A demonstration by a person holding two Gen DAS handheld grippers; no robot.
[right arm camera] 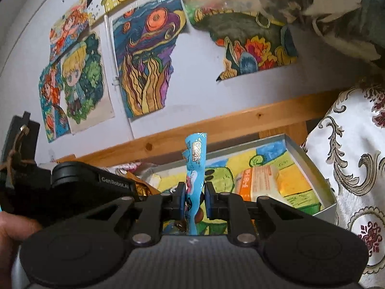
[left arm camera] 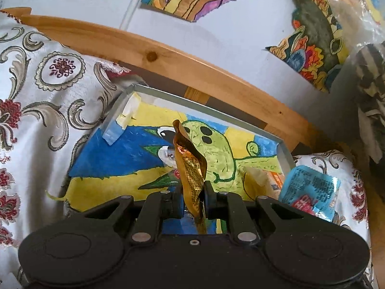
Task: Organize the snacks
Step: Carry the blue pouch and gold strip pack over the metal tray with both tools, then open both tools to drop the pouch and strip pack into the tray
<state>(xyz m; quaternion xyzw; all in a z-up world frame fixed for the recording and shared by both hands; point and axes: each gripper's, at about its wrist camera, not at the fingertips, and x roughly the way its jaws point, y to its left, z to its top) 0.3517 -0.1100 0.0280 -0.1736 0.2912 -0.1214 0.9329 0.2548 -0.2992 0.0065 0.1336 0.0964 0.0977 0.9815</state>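
Looking from the left wrist, the left gripper (left arm camera: pixel 194 193) has its jaws clamped on a gold wrapper (left arm camera: pixel 190 166), which stands up between them over the tray (left arm camera: pixel 285 155). The tray has a grey rim and a child's drawing on its bottom. In this view a blue packet (left arm camera: pixel 310 190) shows at the right, over the tray's right edge, and a pale bag (left arm camera: pixel 258 180) lies in the tray beside it.

The right wrist view shows more: the right gripper (right arm camera: pixel 195 198) has its jaws closed on the blue packet (right arm camera: pixel 195 166), which is upright above the tray (right arm camera: pixel 320 180). The pale bag (right arm camera: pixel 264 180), with orange print, lies flat in the tray's right part. The left gripper's body (right arm camera: pixel 79 183) is at the left and hides most of the gold wrapper (right arm camera: pixel 140 189). A hand (right arm camera: pixel 12 236) is cut off at the left edge.

The print on both packets is too small to read. A patterned cloth (left arm camera: pixel 48 110) surrounds the tray, and drawings (right arm camera: pixel 142 65) hang on the wall behind.
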